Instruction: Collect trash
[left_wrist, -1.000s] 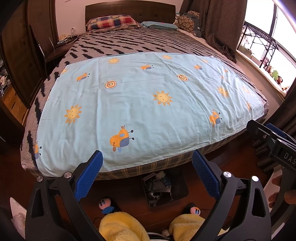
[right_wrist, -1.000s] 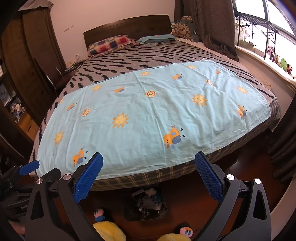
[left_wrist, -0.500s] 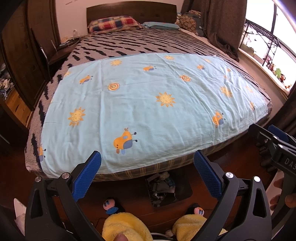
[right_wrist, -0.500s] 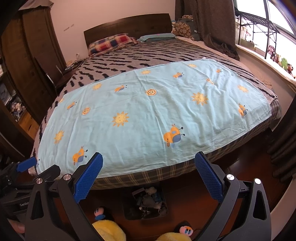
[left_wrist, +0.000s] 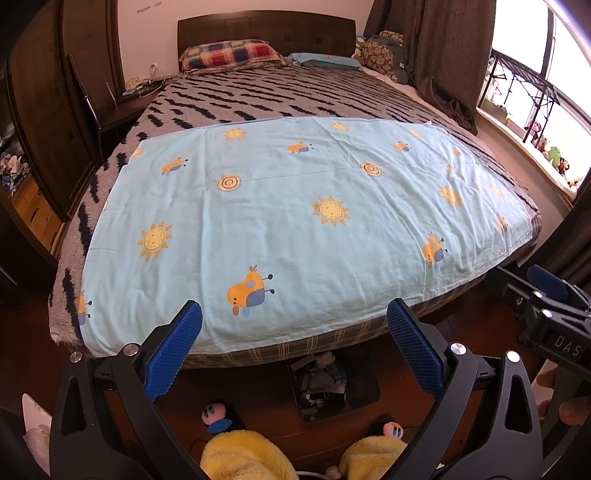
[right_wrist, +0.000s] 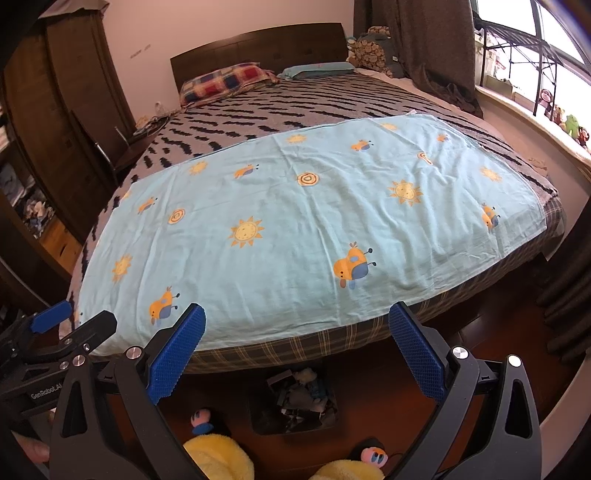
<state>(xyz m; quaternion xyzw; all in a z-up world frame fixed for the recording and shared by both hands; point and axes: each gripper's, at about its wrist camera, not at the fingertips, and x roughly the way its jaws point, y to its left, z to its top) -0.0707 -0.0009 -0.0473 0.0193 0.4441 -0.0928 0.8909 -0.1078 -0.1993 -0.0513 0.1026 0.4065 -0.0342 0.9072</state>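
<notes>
A dark bin (left_wrist: 321, 384) full of crumpled trash sits on the wooden floor at the foot of the bed; it also shows in the right wrist view (right_wrist: 299, 397). My left gripper (left_wrist: 293, 347) is open and empty, held above the floor in front of the bin. My right gripper (right_wrist: 297, 349) is open and empty, beside it. Each gripper shows at the edge of the other's view: the right one (left_wrist: 543, 306), the left one (right_wrist: 59, 332). I see no loose trash on the bed.
A bed with a light blue printed sheet (left_wrist: 303, 221) over a striped blanket fills the view. Yellow plush slippers (left_wrist: 243, 454) are at the bottom. A dark wardrobe (left_wrist: 40, 110) stands left, curtains and a window sill (left_wrist: 535, 122) right.
Both views have shifted slightly; the bed sits a little lower and more to the right in the left wrist view. Both grippers stay open.
</notes>
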